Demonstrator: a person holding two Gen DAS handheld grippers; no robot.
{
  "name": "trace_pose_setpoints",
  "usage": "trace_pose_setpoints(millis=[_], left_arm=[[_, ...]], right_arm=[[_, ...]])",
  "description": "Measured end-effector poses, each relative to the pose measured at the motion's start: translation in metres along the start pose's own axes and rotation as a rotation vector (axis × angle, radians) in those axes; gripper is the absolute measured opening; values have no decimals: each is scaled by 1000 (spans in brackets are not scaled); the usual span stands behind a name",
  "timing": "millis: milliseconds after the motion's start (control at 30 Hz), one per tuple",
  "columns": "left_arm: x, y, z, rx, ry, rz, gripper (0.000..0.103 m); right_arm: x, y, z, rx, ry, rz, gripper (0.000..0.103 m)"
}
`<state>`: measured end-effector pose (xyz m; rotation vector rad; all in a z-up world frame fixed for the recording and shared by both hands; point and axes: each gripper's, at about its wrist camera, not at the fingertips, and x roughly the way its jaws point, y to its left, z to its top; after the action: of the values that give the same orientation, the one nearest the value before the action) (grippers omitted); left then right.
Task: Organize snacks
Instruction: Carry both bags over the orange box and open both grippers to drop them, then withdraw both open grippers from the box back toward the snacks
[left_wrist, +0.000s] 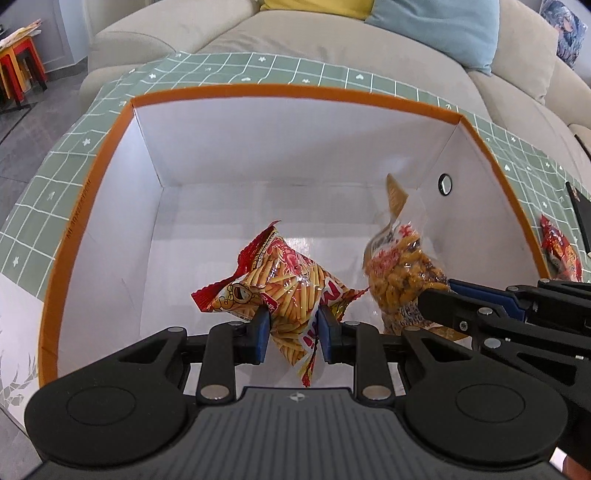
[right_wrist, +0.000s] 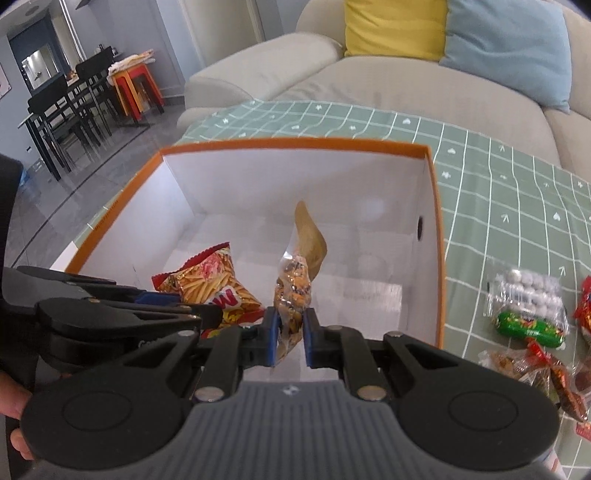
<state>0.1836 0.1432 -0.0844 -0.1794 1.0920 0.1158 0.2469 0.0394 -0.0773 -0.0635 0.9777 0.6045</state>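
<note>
A white box with an orange rim (left_wrist: 288, 90) (right_wrist: 295, 142) stands on the green checked cloth. My left gripper (left_wrist: 293, 328) is shut on a red bag of yellow snack sticks (left_wrist: 280, 284) (right_wrist: 210, 284), held inside the box above its floor. To its right, my right gripper (right_wrist: 289, 338) is shut on a clear bag of brown twisted snacks (right_wrist: 293, 288) (left_wrist: 402, 273), also inside the box; its tan top flap points up. In the left wrist view the right gripper's fingers (left_wrist: 443, 302) come in from the right edge.
Loose snacks lie on the cloth right of the box: a bag of white balls (right_wrist: 528, 295), a green packet (right_wrist: 528, 326), several red-wrapped ones (right_wrist: 565, 384). A red packet (left_wrist: 561, 251) lies by the box's right wall. A beige sofa (right_wrist: 406, 81) stands behind.
</note>
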Motion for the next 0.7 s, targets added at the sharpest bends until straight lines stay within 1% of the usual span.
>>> trace_pose_setpoints(millis=[267,433,533,600,700], left_arm=[[10,-3,-1,-1,38,22,30],[12,-8,-2,11,52,50,31],[10,-7,-3,8,48,68,32],[8,-7,-4,10,39,81,38],[6,-7,-5,8,25,86,44]], right_arm=[[6,-2,-5,7,43,-17,10],[5,0,-7,-15,55,-50,10],[5,1,-7,-19,61,-72,11],[4,2,-7,-32,59,-90,12],[2,6,-7,-52,51,-105,15]])
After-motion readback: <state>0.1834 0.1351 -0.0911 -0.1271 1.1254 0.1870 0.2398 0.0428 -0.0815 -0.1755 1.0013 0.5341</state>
